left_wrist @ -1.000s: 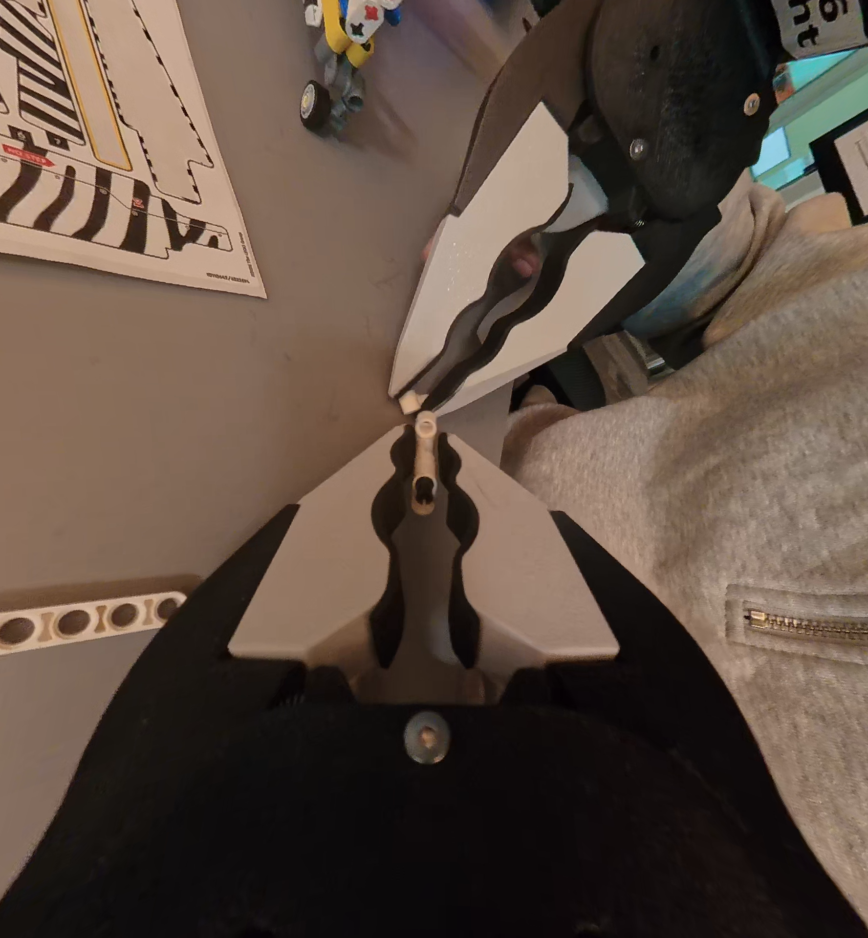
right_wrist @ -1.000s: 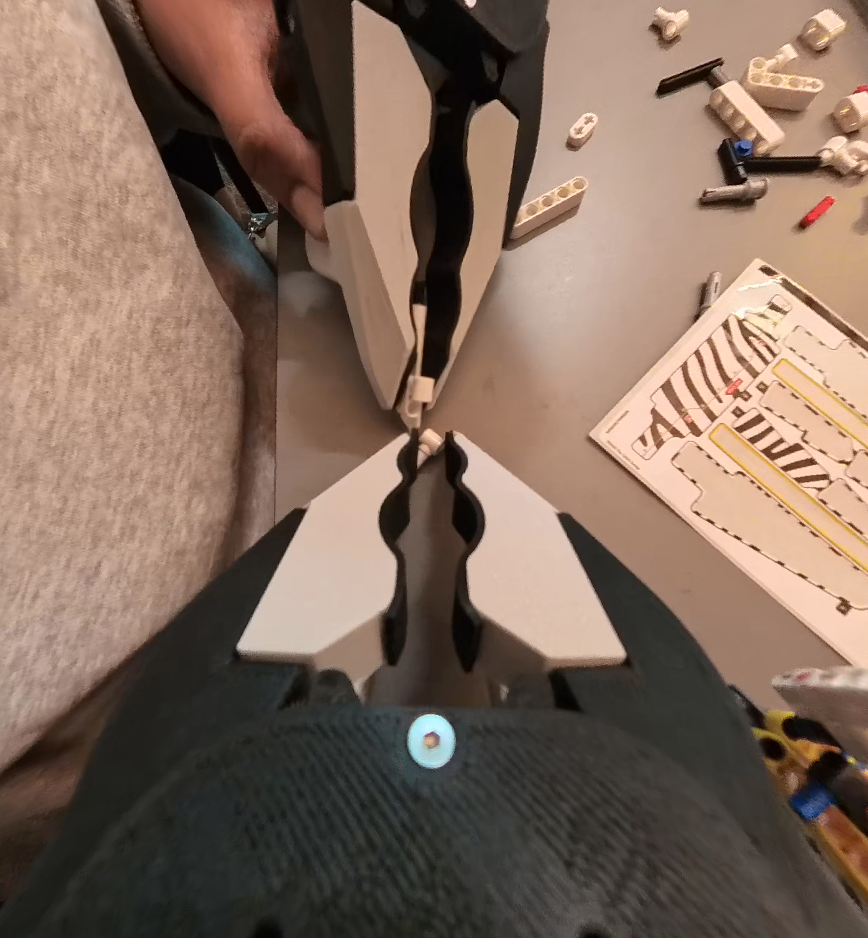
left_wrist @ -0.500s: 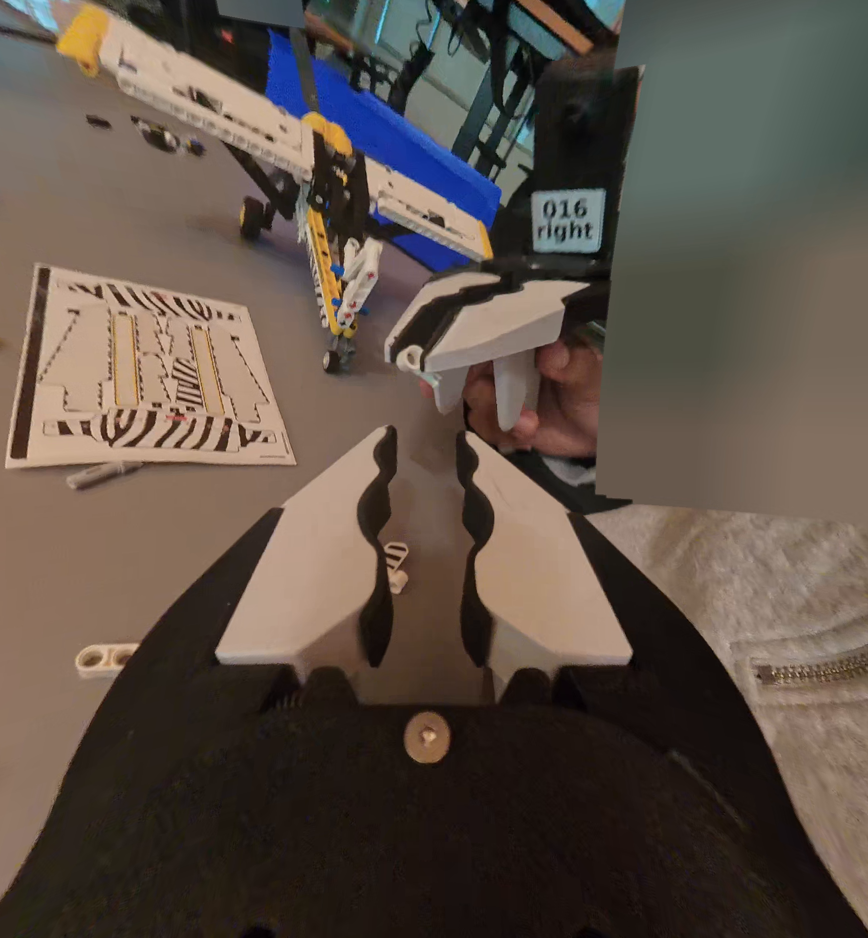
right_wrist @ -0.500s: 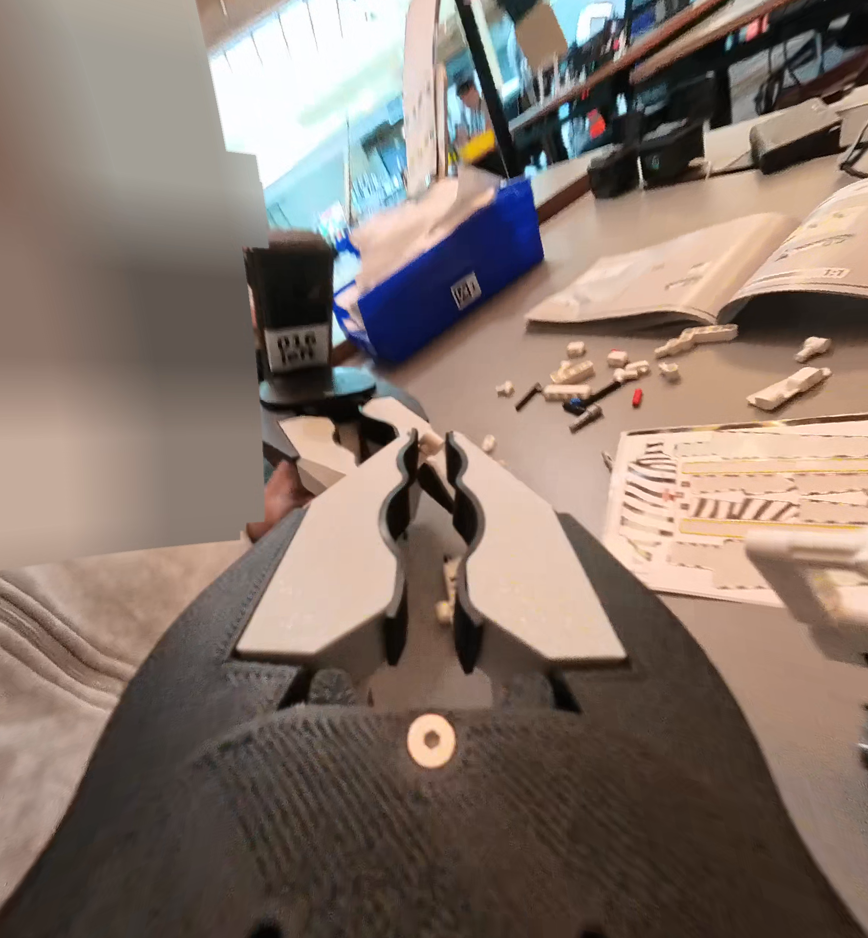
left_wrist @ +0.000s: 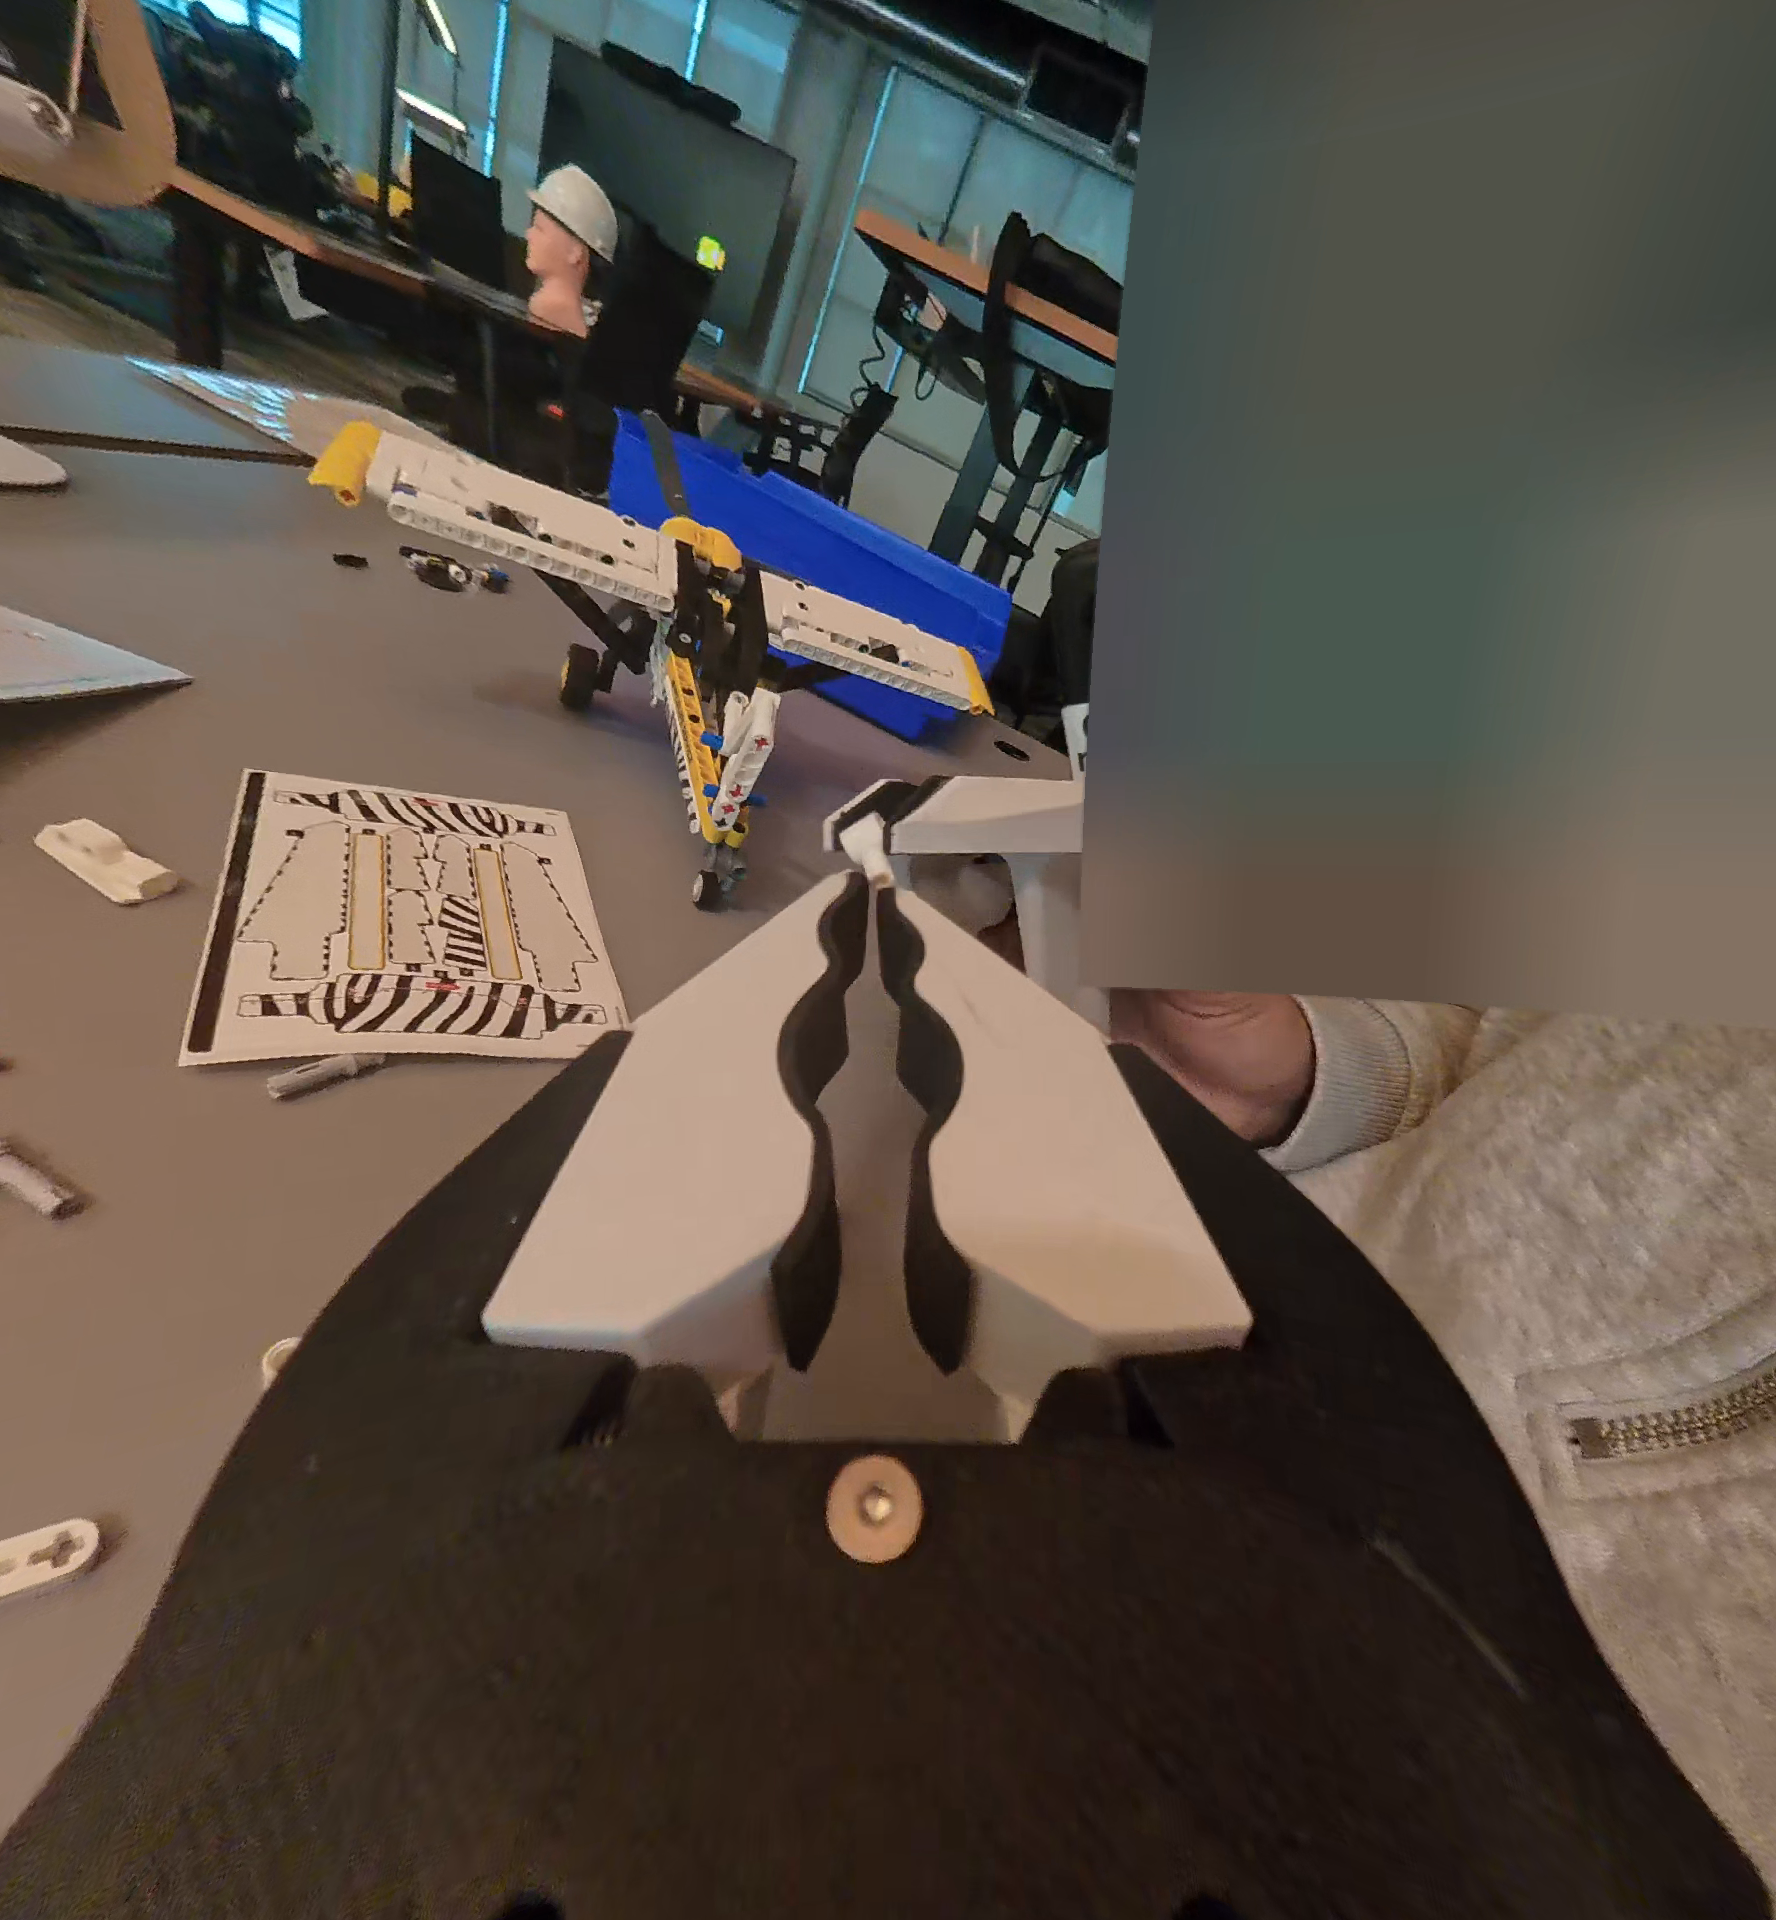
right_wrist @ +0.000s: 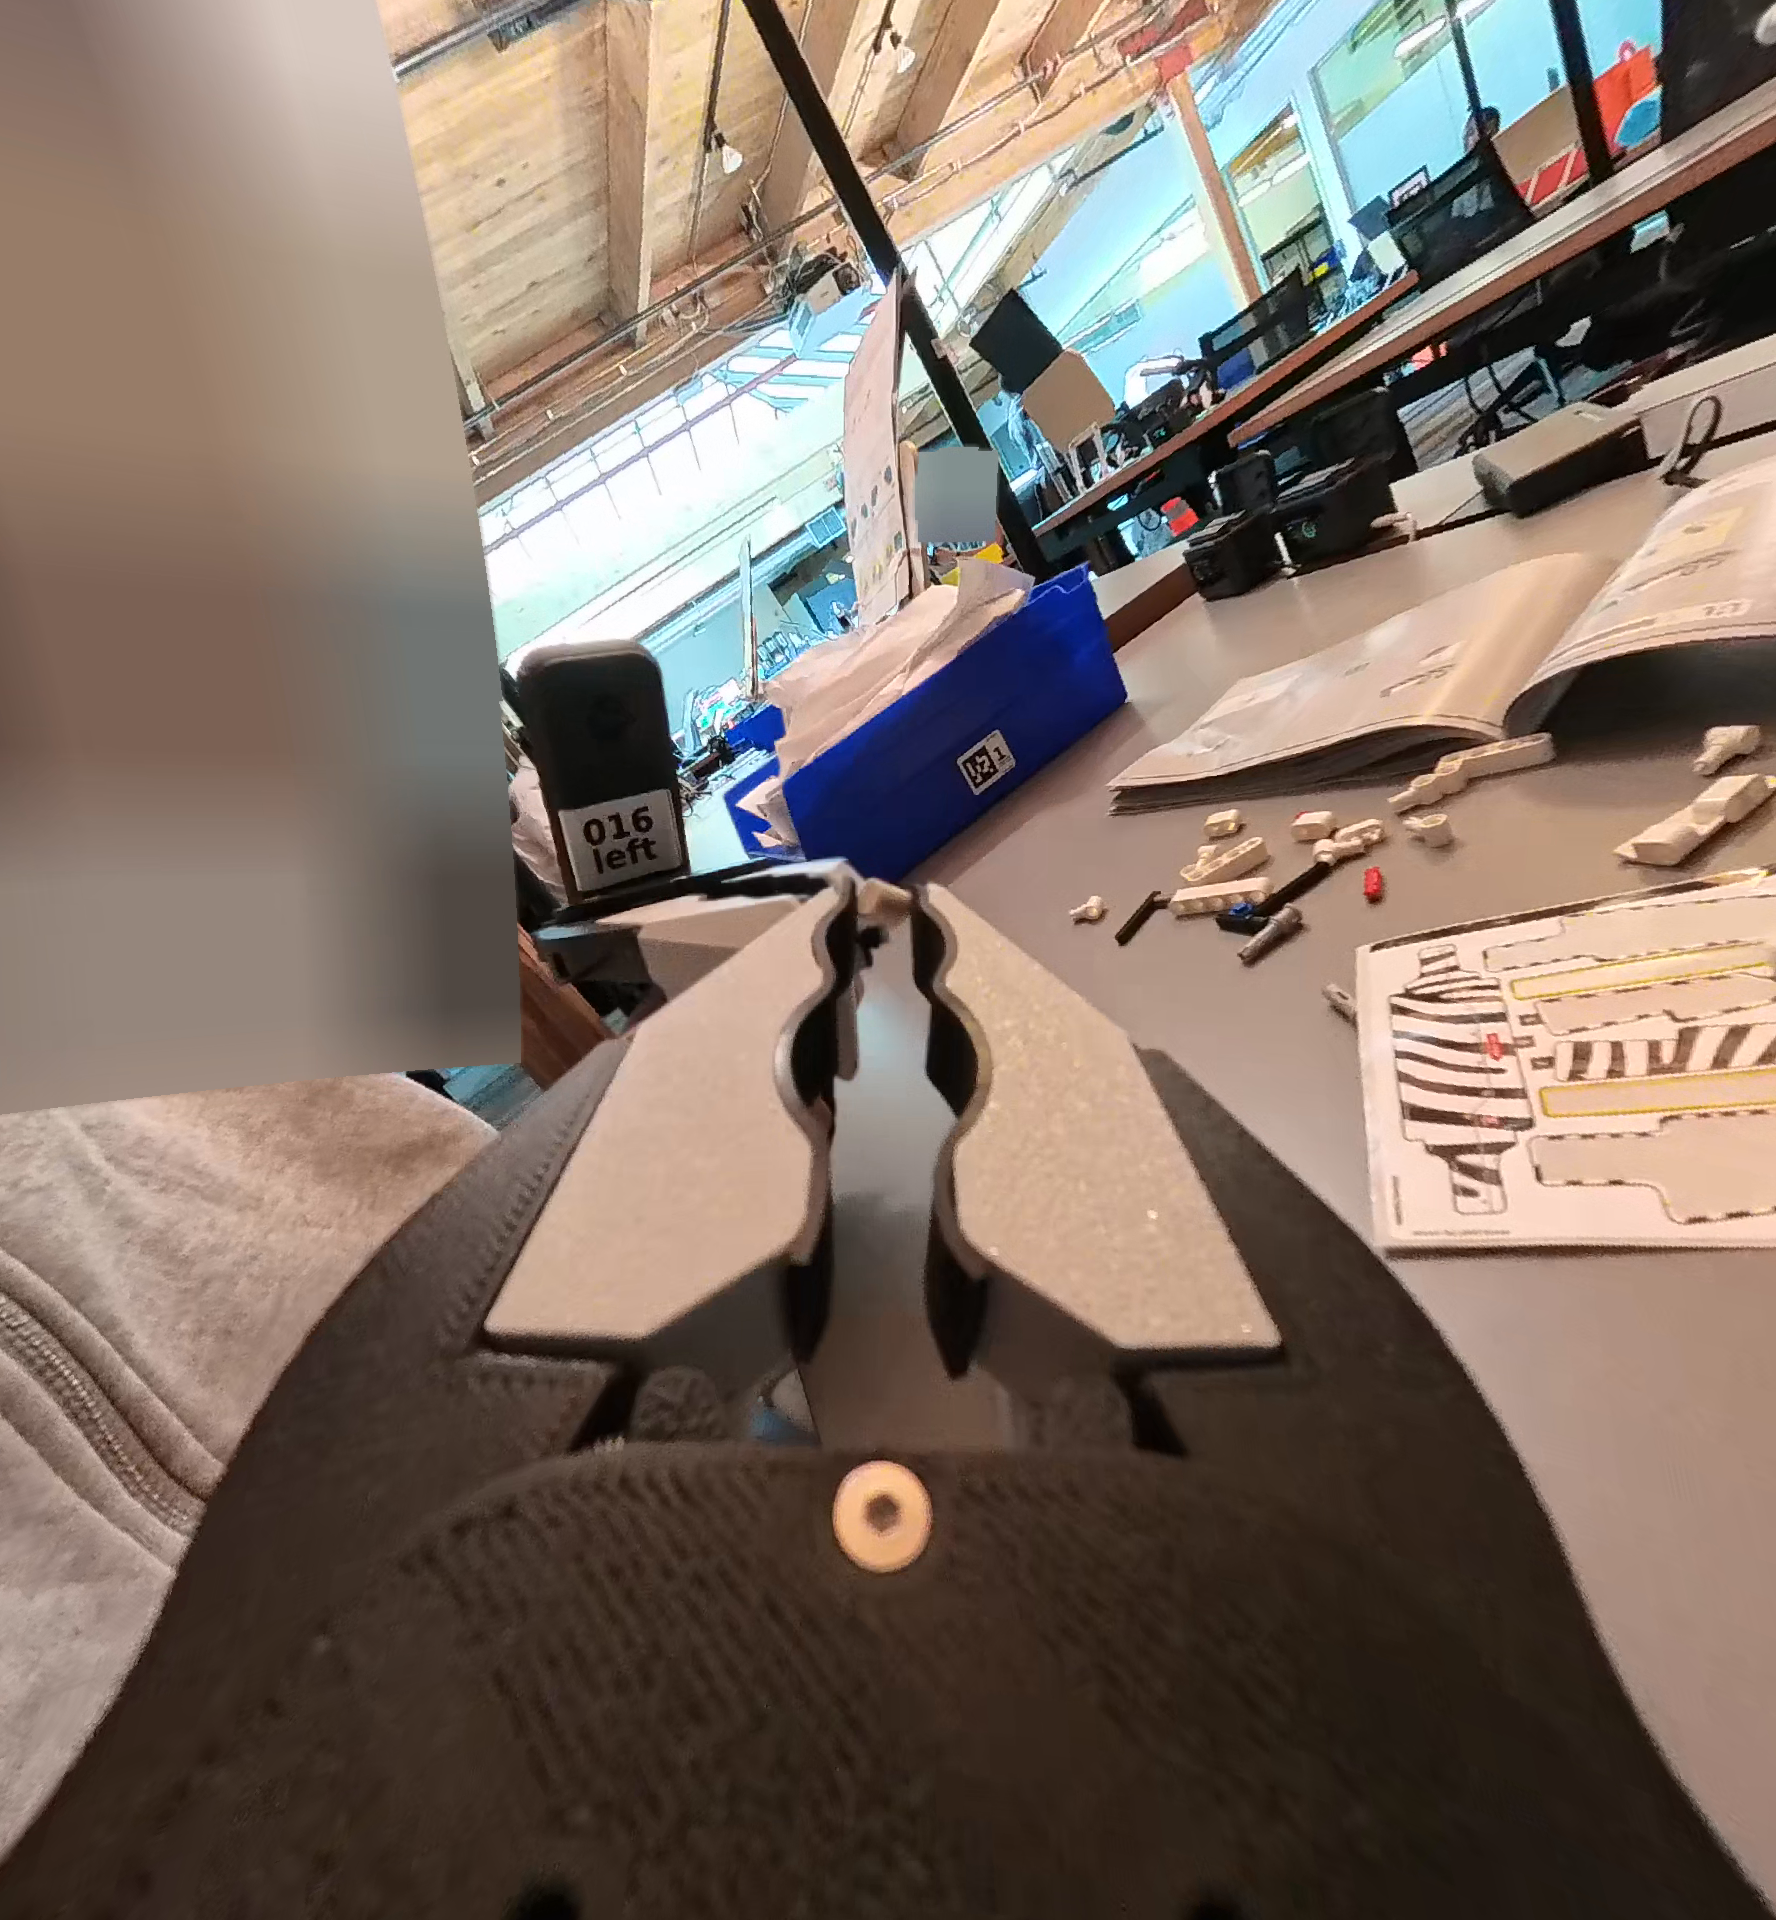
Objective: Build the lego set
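— Where is the small white piece [right_wrist: 882, 894] seen?

— Clamped at the tips of the right gripper [right_wrist: 884, 902], raised above the grey table [left_wrist: 136, 1247]. The left gripper [left_wrist: 866, 883] is met tip to tip, its fingers drawn nearly together – whether the piece is gripped there cannot be told. The plane model [left_wrist: 676, 582] is left standing behind, beside the sticker sheet [left_wrist: 396, 925].

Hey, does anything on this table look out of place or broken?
Nothing stands out. The plane model stands upright on its wheels, the sticker sheet lies flat, and the loose pieces are scattered on the table, as expected mid-build.
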A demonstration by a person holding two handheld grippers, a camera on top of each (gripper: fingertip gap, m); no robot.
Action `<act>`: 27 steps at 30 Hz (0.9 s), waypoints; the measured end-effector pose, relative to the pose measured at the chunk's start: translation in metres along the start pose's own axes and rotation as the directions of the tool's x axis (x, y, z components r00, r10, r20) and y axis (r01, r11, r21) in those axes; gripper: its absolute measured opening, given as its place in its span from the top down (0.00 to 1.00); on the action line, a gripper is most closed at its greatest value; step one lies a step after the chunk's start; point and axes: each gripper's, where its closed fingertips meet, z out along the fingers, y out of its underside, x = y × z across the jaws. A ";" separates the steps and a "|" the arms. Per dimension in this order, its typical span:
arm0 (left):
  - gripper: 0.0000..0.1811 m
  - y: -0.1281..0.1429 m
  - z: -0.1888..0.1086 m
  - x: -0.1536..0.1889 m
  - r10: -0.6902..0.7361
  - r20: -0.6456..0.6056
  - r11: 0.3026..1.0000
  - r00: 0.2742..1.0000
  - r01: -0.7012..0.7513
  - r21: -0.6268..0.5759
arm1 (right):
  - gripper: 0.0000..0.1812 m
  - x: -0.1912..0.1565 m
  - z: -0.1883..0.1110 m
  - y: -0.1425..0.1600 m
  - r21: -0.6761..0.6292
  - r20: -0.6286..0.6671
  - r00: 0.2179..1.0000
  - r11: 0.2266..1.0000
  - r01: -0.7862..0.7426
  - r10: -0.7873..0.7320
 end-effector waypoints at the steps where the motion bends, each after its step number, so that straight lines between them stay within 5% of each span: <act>1: 1.00 -0.001 -0.001 0.000 0.001 0.003 1.000 1.000 -0.001 0.004 | 0.95 -0.001 0.000 0.000 -0.003 -0.002 1.000 1.000 0.007 -0.007; 13: 1.00 0.003 -0.003 0.004 0.125 0.042 0.992 0.991 -0.124 -0.035 | 0.95 -0.007 -0.002 0.010 -0.088 0.040 0.999 0.996 -0.015 0.018; 19: 1.00 0.011 0.001 0.011 0.024 -0.073 0.998 0.997 -0.028 -0.052 | 0.96 -0.010 -0.011 0.016 -0.188 0.101 0.995 0.982 0.029 -0.010; 27: 0.95 0.011 0.005 0.018 0.233 -0.032 0.970 0.972 -0.235 -0.057 | 0.96 -0.011 -0.018 0.018 -0.302 0.127 0.991 0.953 -0.004 0.045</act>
